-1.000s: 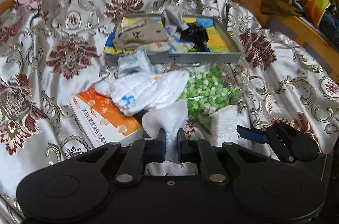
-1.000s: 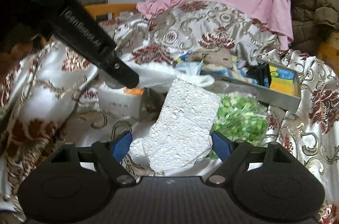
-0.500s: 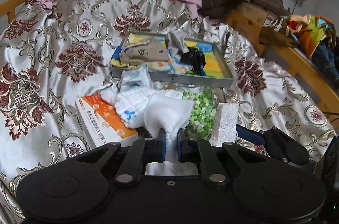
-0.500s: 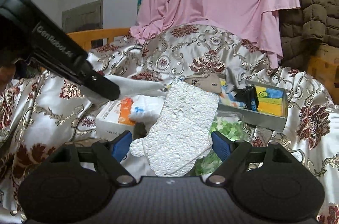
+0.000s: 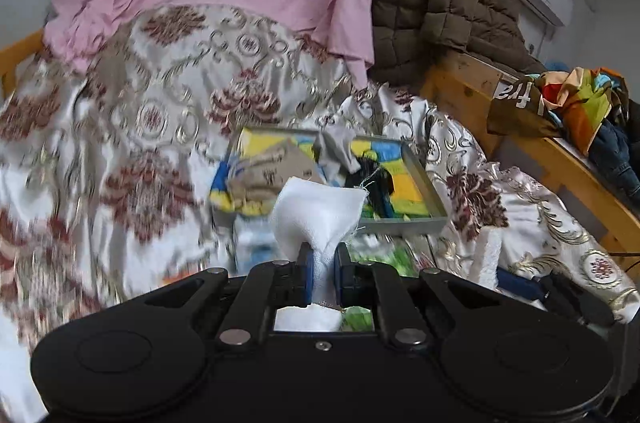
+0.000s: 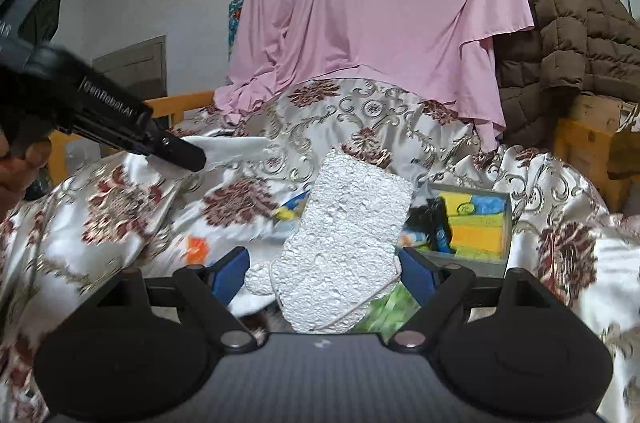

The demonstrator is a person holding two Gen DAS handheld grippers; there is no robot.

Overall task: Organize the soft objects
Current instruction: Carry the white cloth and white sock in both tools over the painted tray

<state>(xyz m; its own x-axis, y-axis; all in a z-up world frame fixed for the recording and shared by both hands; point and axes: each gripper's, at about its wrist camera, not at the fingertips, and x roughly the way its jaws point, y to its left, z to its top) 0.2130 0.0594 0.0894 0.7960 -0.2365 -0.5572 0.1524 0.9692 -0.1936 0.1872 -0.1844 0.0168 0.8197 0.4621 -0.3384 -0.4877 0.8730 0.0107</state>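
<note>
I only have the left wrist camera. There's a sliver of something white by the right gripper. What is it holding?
Observer: A white fuzzy sock. In the right wrist view its whole outline shows, spanning the wide gap between the fingers of the right gripper.
Operator: Which way is it sitting?
Observer: Cuff uppermost and toe toward the left finger. It hides part of the grey tray behind it.
Operator: And my cloth, seen from the side?
Observer: The white cloth sticks out past the tip of the left gripper, well above the bedspread.
</note>
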